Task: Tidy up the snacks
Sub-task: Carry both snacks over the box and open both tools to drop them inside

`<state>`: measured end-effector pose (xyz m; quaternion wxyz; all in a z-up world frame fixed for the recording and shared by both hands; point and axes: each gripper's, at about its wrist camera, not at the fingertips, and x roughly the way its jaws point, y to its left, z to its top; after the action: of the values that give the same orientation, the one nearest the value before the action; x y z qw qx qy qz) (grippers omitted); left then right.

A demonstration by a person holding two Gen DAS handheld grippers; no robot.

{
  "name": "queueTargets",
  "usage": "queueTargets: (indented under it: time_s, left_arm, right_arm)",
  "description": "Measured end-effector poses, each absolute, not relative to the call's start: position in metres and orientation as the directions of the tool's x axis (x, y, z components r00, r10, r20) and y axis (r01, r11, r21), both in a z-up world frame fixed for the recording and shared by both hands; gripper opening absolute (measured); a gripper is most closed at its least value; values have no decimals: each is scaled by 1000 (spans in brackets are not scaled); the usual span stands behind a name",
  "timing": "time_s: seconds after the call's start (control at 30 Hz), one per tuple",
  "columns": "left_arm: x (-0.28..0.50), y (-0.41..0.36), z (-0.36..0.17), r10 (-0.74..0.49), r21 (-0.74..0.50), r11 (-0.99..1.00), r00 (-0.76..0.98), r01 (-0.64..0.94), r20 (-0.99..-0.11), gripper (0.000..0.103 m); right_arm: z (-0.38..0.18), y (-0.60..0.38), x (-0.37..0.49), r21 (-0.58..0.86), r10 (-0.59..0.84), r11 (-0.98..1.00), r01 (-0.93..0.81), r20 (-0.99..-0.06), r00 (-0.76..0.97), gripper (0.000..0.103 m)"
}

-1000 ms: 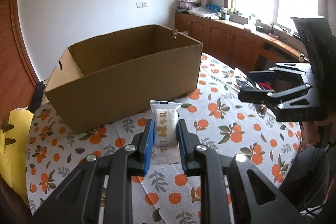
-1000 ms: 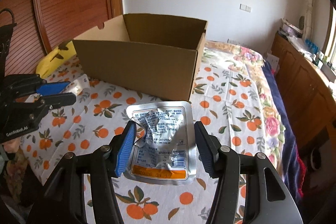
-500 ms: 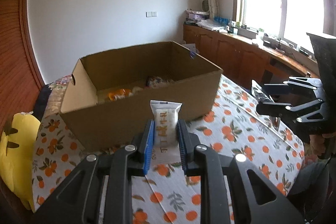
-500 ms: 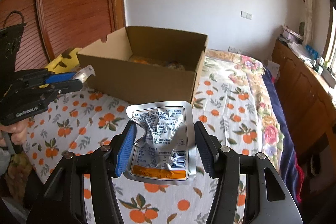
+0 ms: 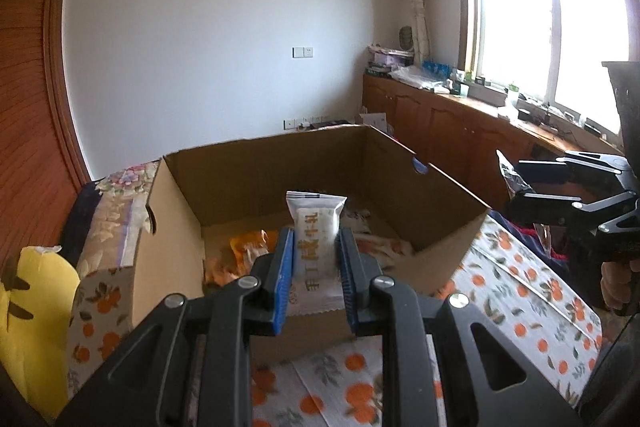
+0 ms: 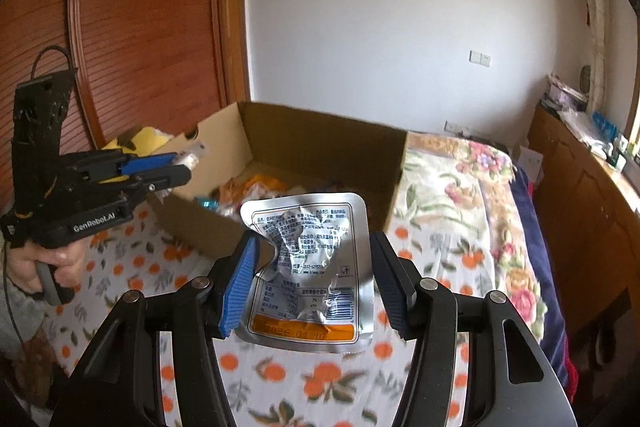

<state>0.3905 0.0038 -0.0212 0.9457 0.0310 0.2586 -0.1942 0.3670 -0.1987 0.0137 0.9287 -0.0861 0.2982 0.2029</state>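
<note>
- Left wrist view: left hand-held gripper [image 5: 316,269] clamped on a white snack bar [image 5: 316,239], upright between blue pads, hanging over the near wall of the cardboard box [image 5: 440,183].
- Risk: release too soon → bar hits the near rim & lands on the orange-print cloth [image 5: 520,279] instead of inside. Wrapper looks slick, could slide out of the pads.
- Writing: gold Chinese chars down the bar, too soft to read. Orange packs [image 5: 248,247] already in the box.
- Right wrist view: right hand-held gripper [image 6: 310,277] set fairly wide, holding a crumpled silver pouch [image 6: 310,267] by its edges, short of the box, above the cloth.
- Risk: pouch is buckled, grip looks loose; could pop free or tilt. Both grippers head for one box → may bump.
- Writing: "2026", rest of date unclear, on the pouch's orange strip; barcode; small Chinese print unreadable. "GenRobot.AI" on the left gripper's body.
</note>
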Motion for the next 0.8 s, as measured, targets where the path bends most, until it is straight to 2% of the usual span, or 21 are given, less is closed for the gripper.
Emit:
queueTargets:
  time_s: [0.17,0.57,0.63,0.8]
  left_arm:
    - [414,23,-36,-333,-82,937,799,340,-501,20]
    - [431,39,-57,-349,-157,937,790,313,-504,24]
    - [432,38,-61,-349,-159,937,788,312,-508,33]
    - [430,33,-64,-330,-125,942,797,311,-506,39]
  right_arm:
    - [15,-186,386,-69,322,900,-431,-561,763,57]
    - [1,-160,431,-65,342,887,-456,-571,747,57]
    - [-3,-155,436,-61,345,887,-458,-572,744,57]
    - [-20,-149,448,-45,347,890,-454,-580,737,57]
